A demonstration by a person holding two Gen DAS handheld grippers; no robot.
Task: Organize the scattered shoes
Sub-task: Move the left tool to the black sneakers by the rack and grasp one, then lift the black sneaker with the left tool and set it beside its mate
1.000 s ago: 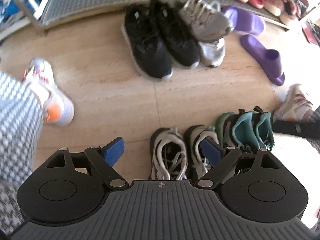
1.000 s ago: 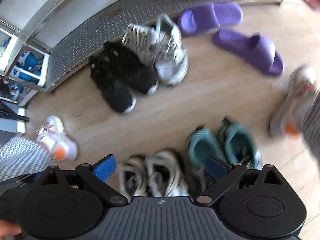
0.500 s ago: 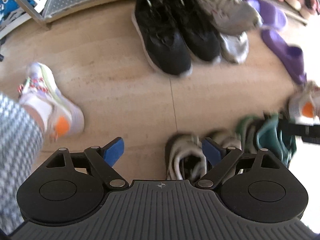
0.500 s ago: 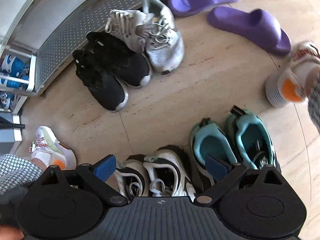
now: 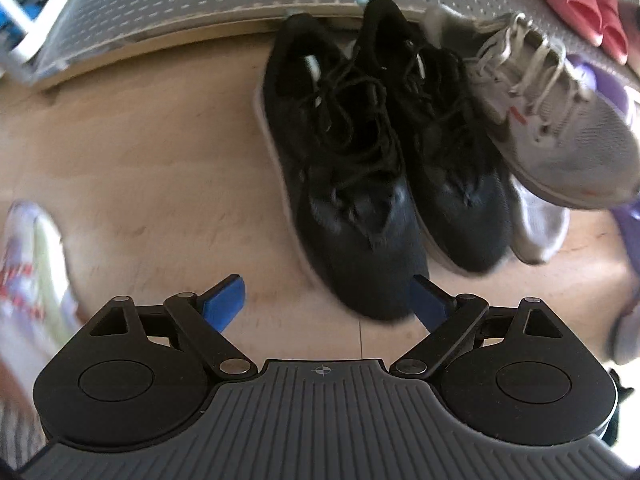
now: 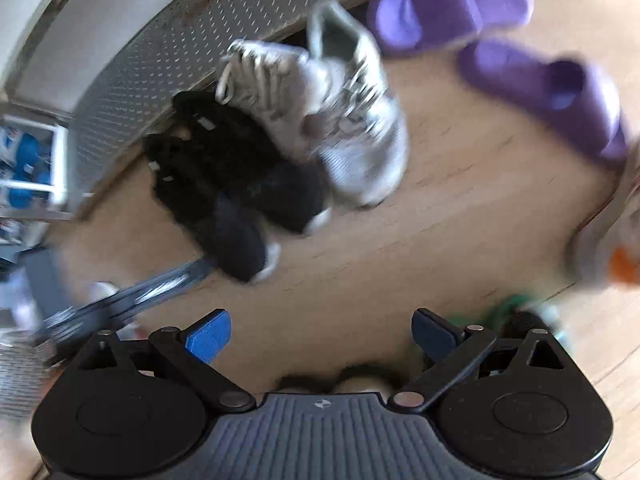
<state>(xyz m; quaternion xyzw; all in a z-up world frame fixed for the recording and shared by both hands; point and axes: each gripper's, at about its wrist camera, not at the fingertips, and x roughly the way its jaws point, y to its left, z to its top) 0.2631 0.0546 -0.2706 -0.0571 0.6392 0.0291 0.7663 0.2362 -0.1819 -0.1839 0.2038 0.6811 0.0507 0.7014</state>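
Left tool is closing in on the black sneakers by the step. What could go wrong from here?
1. The black pair lies pressed together, so the open left tool may catch both shoes or only laces.
2. The upper grey sneaker lies across its mate and against the black pair; pulling one out may topple it.
3. Both views are blurred, so aim may be off.

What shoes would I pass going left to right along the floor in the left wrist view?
Worn white sneaker at the left edge → left black sneaker → right black sneaker → grey sneakers, one lying across the other → purple slide at the right edge.
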